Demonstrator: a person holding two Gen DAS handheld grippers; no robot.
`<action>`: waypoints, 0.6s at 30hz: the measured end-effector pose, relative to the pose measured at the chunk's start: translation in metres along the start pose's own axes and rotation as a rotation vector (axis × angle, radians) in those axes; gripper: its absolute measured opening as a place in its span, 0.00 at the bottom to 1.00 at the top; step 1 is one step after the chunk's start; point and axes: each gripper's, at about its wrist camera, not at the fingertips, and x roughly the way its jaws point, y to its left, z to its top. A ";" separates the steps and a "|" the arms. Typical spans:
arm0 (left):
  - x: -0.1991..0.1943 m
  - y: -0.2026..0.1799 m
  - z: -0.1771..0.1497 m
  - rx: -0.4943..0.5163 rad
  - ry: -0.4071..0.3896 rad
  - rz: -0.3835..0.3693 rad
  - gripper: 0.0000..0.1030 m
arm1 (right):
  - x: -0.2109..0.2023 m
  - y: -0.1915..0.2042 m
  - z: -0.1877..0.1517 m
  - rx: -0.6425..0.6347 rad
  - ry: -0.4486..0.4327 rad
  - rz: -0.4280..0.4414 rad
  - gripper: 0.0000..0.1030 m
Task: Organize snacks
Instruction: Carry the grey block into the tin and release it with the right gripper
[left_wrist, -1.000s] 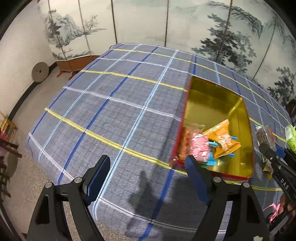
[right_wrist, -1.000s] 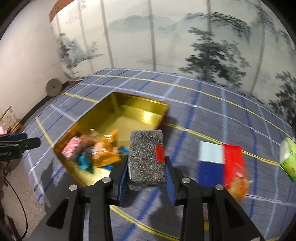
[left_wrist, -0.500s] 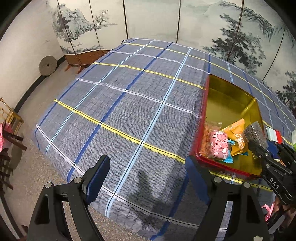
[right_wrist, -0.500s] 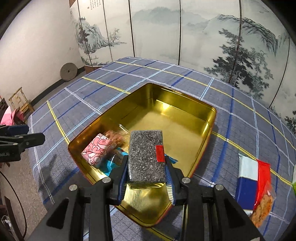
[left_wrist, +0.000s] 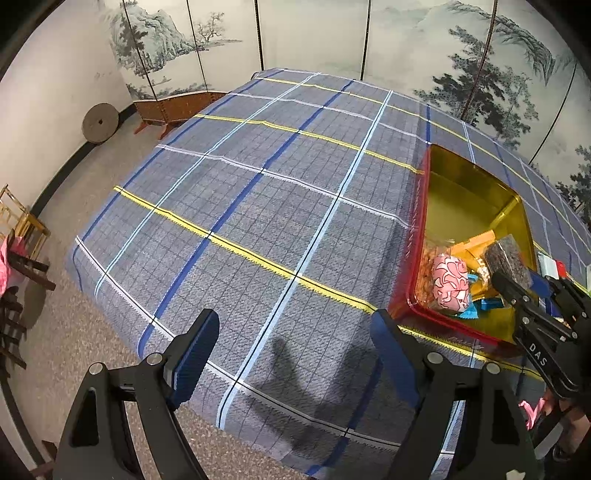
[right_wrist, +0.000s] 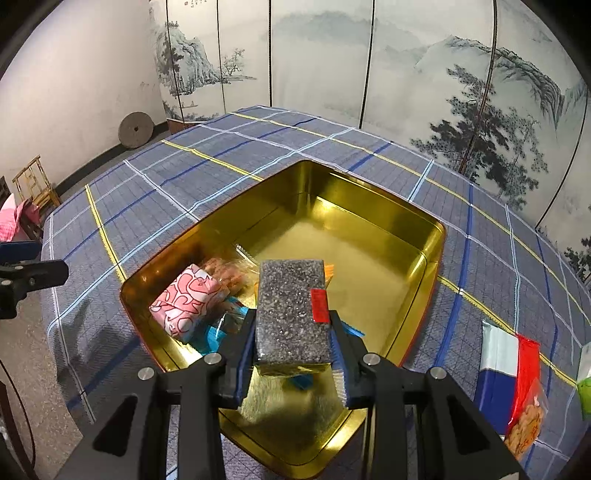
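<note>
The right gripper (right_wrist: 293, 334) is clamped on a dark speckled snack bar (right_wrist: 291, 314) with a small red label, one blue pad pressed on each long side. It holds the bar above the near part of the gold tin (right_wrist: 369, 199), which sits on the checked tablecloth (right_wrist: 177, 177) towards the table's right side as the left wrist view shows it. Whether the bar touches the tin floor cannot be told; it looks clear of it.

Inside the tin, a pink and white packet (right_wrist: 188, 301) lies against the near left wall, with an orange packet (right_wrist: 229, 269) and some blue wrappers (right_wrist: 218, 332) crowded beside and partly under the bar. The far half of the tin floor is bare.

The left gripper (left_wrist: 291, 354) has its jaws wide apart and holds nothing, hanging over the near edge of the table, well apart from the tin.

On the cloth beyond the tin's right wall lies a red, white and blue packet (right_wrist: 509, 369), and a green packet (right_wrist: 585, 387) shows at the frame edge; both are not yet in the tin.

The likely next step is to let the bar go. The risks, as I judge them: if released here it lands on the heaped wrappers and may tilt or slide rather than lie flat. If lowered too near the close wall, a finger could catch the rim and shove the tin across the cloth, since nothing steadies it.
</note>
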 end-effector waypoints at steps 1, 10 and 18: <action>0.000 0.001 -0.001 -0.002 0.001 0.000 0.79 | 0.001 0.000 0.000 0.002 -0.001 -0.001 0.34; 0.002 0.003 -0.004 -0.019 0.015 -0.006 0.79 | 0.003 -0.001 0.001 0.022 0.002 0.011 0.35; 0.003 0.005 -0.009 -0.027 0.026 -0.004 0.79 | 0.004 0.001 -0.002 0.032 0.016 0.028 0.35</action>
